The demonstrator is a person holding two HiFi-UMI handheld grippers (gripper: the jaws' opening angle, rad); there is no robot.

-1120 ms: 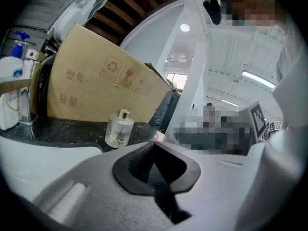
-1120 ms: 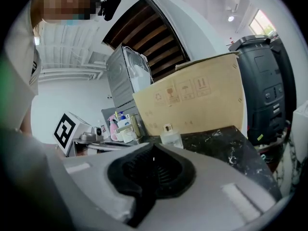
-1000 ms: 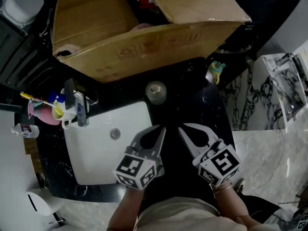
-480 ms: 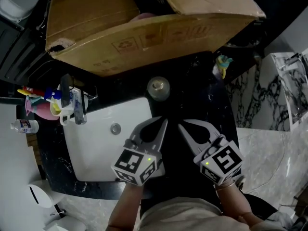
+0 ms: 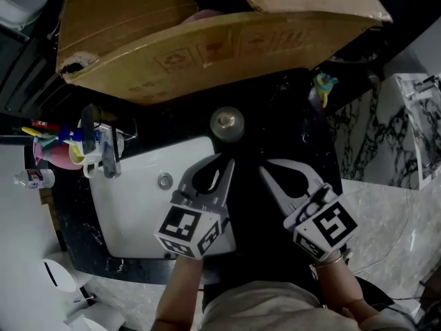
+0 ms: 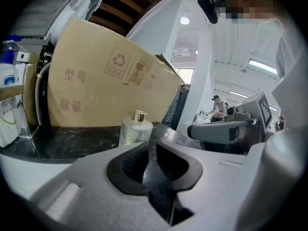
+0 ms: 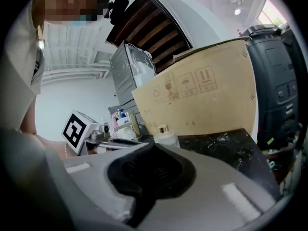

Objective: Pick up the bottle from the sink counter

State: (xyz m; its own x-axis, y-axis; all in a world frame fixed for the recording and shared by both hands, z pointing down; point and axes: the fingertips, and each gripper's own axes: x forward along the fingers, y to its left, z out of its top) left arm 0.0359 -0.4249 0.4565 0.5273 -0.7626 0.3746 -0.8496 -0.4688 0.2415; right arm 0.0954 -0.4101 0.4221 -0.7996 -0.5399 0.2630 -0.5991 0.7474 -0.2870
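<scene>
Fingers pinched together, holding nothing, on left gripper and right gripper. Cardboard box close behind bottle; sink at 9. Bottle upright on counter at 12 of tips, frosted, gold cap

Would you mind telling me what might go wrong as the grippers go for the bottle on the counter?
Both the left gripper and right gripper are shut, so reaching in like this would likely knock the bottle over. It stands near the sink corner and might roll in. The cardboard box close behind leaves little room.
</scene>
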